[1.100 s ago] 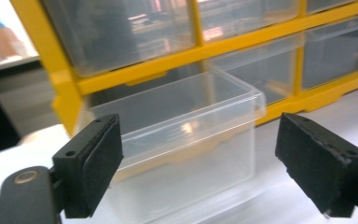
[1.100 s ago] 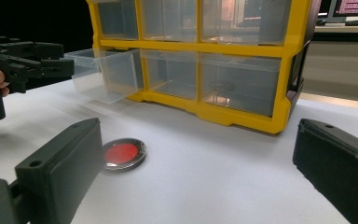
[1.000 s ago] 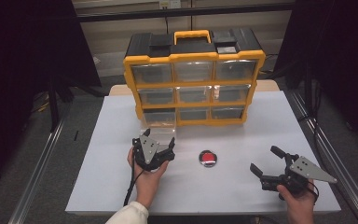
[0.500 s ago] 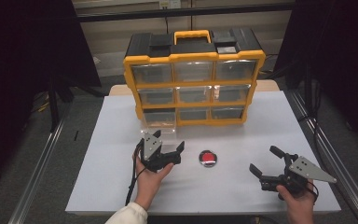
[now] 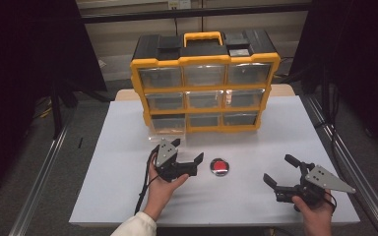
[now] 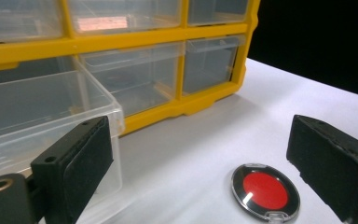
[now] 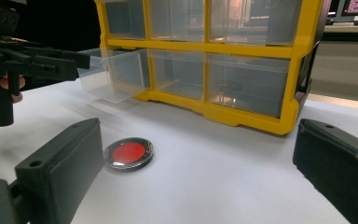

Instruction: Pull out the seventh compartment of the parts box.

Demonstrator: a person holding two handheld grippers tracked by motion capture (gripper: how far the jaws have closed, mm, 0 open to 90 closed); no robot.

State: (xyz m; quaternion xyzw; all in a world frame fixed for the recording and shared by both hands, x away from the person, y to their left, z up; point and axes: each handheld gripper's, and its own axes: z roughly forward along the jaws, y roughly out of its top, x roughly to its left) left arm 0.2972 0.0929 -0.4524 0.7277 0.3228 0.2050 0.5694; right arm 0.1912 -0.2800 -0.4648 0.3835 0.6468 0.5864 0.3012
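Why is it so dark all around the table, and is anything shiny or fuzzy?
High view: light falls on the white table, while the sides are black. Left gripper view: the red disc has a small white glint, and the near jaws look soft. Right gripper view: the clear drawers reflect light.
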